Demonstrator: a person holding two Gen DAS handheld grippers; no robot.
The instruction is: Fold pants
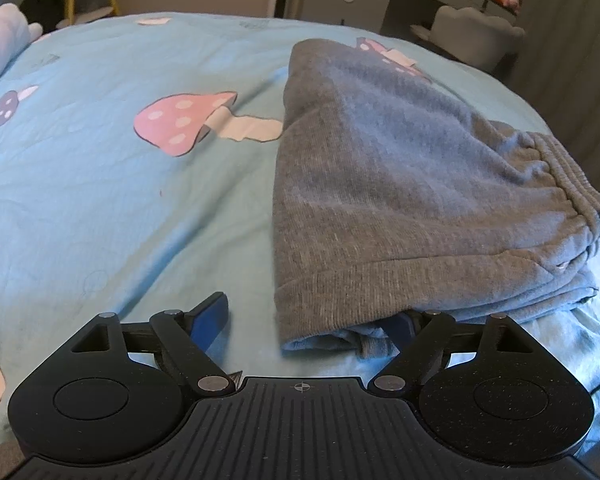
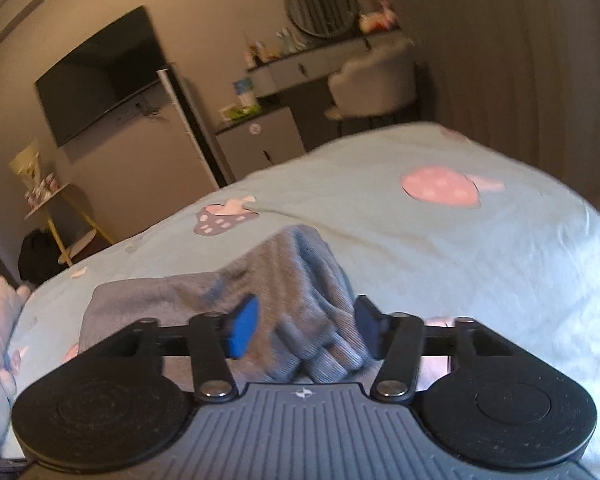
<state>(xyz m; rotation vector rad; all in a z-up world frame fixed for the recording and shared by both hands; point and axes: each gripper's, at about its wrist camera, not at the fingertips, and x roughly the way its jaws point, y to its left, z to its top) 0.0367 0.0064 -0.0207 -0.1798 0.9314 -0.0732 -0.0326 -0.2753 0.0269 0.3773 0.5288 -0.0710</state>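
Grey pants (image 1: 380, 184) lie folded on the light-blue mushroom-print bed sheet (image 1: 100, 220), their ribbed waistband (image 1: 560, 184) at the right. My left gripper (image 1: 304, 324) is open wide at the near hem corner. Its left pad (image 1: 210, 320) rests bare on the sheet, apart from the cloth, and its right finger is hidden under the hem. In the right wrist view, a bunched grey ridge of the pants (image 2: 284, 280) rises off the sheet (image 2: 460, 260). Several of its layers fill the gap between the blue pads of my right gripper (image 2: 306, 328), which is shut on them.
A pale pink bundle of cloth (image 1: 0, 48) lies at the bed's left edge. Beyond the bed stand a white chair (image 2: 376, 76), a dresser with a round mirror (image 2: 320, 6), a wall TV (image 2: 100, 76) and a yellow-legged stand (image 2: 60, 220).
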